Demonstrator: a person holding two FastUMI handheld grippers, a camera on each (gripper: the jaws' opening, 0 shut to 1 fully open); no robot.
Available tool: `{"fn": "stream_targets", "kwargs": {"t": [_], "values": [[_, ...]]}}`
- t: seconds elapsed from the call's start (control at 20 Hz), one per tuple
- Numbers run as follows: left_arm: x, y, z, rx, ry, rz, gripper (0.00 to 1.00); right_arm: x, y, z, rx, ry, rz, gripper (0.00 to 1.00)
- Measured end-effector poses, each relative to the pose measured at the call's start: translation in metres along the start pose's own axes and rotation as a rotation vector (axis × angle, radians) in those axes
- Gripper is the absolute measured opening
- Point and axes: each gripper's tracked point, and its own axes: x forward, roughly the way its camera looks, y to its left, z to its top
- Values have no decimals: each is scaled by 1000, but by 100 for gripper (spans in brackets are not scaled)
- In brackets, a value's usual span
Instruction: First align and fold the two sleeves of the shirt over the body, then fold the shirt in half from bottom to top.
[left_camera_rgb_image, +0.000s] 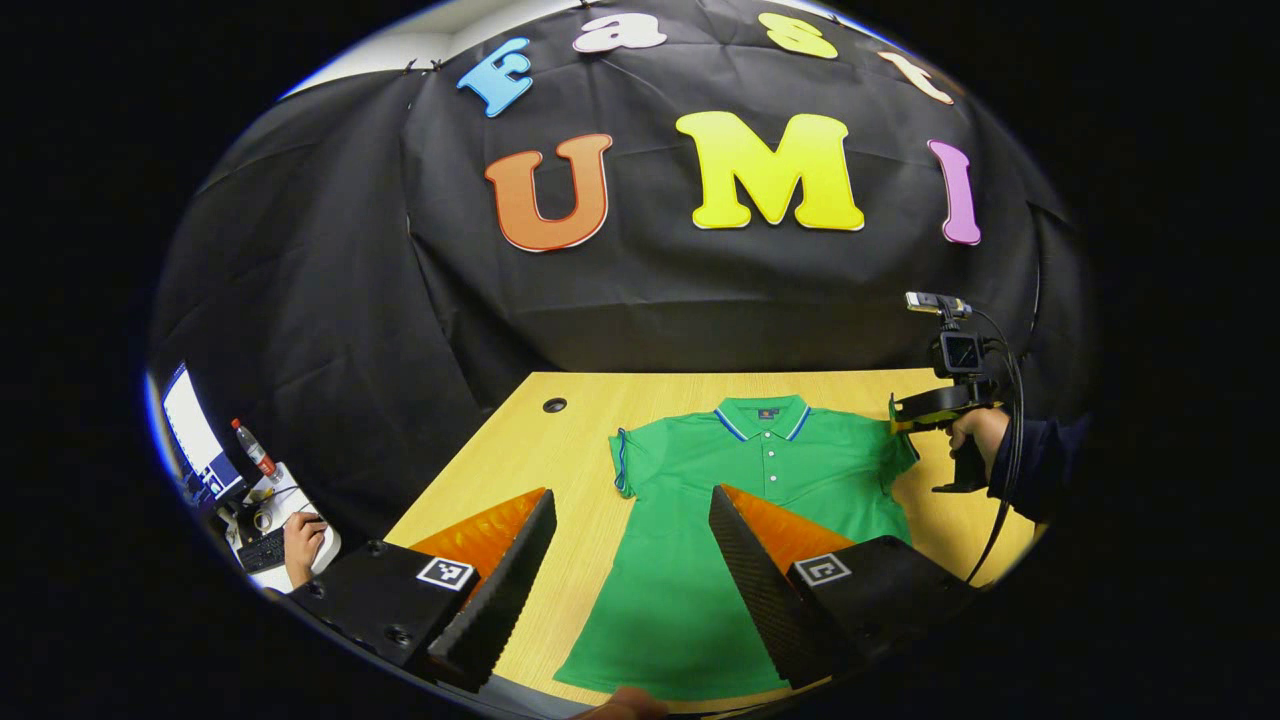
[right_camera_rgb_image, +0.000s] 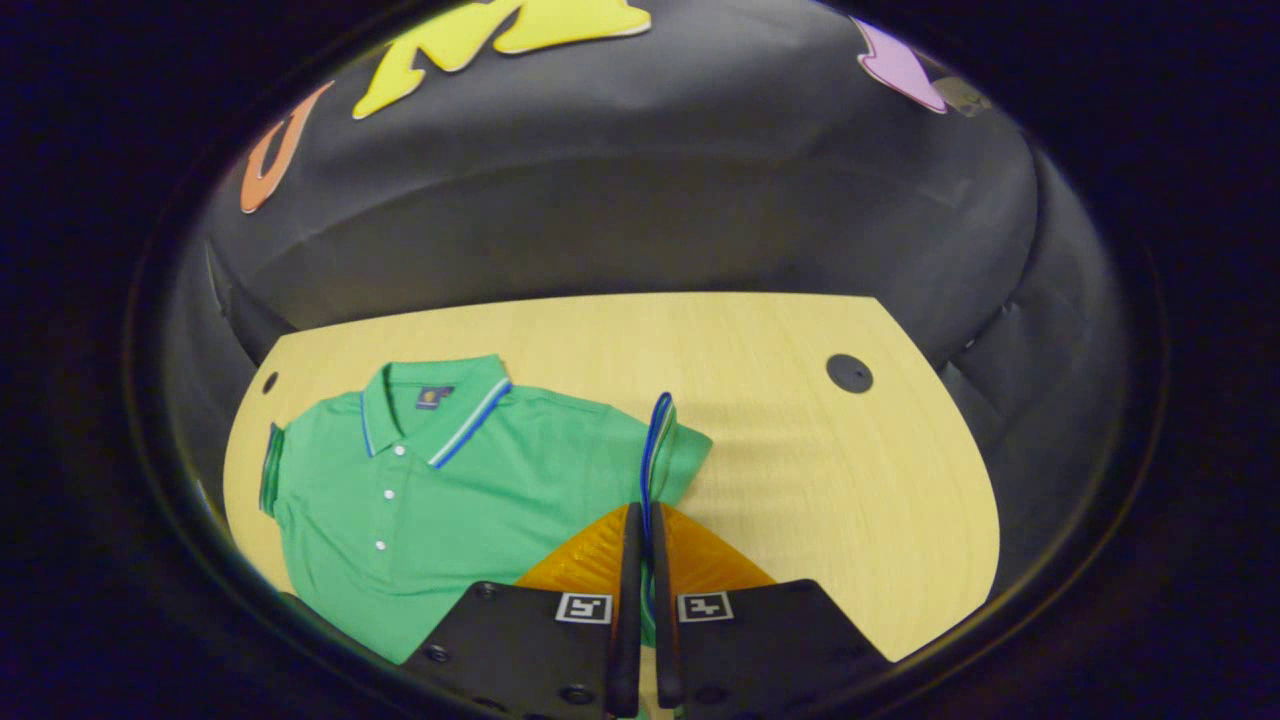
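The right gripper (right_camera_rgb_image: 641, 520) was squeezed almost shut, pinching the blue edge of the right sleeve (right_camera_rgb_image: 668, 450) of the green shirt (right_camera_rgb_image: 450, 480). The left gripper (left_camera_rgb_image: 632, 505) was wide open and held nothing, up above the shirt's left side. The shirt lay flat on the wooden table (right_camera_rgb_image: 820, 470), collar at the far side.

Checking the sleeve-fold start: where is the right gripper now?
The right gripper is shut on the green polo shirt's blue-trimmed sleeve cuff, at the shirt's edge on the wooden table.
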Motion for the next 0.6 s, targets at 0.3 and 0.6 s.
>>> {"fn": "stream_targets", "kwargs": {"t": [0.3,0.6], "values": [[-6,26,-8,-31,5,47,100,-8,66,2,-81,-12,85,9],[-12,53,-23,-76,31,103,100,1,125,-18,-154,26,148,9]]}}
